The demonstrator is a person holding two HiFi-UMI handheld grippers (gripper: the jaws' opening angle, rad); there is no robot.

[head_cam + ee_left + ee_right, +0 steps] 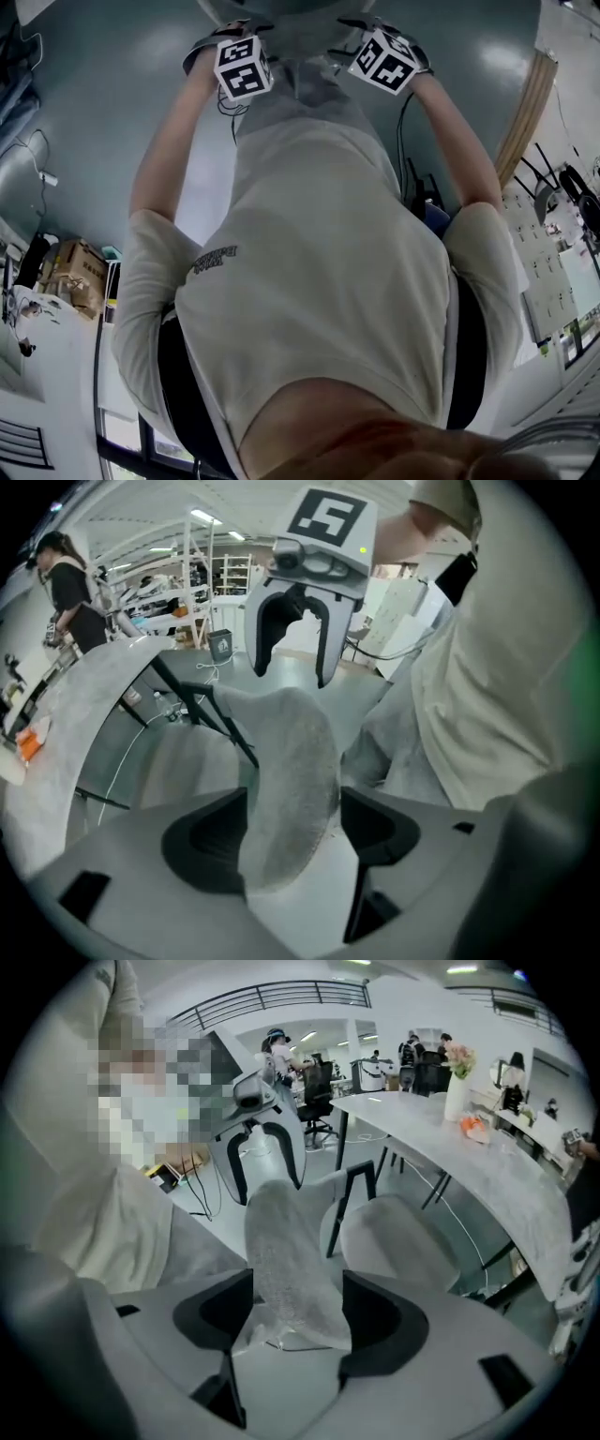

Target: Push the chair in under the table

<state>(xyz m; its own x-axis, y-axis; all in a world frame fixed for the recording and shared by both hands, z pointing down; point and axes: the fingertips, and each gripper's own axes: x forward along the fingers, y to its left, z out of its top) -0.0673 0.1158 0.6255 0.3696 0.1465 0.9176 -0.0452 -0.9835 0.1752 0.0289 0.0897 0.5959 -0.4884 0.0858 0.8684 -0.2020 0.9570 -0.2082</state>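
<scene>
Both left gripper [292,834] and right gripper [296,1314] gape astride chair backrest [286,752].

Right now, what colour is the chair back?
The chair back is light grey, with a fine speckled weave; the right gripper view shows it best.

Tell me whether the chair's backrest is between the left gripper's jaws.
Yes, the grey chair backrest stands between the two spread jaws of the left gripper.

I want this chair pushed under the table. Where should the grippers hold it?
Grip the backrest top edge from above. It is a thin upright rim that fits between the open jaws of the left gripper and right gripper, likely allowing an even push.
</scene>
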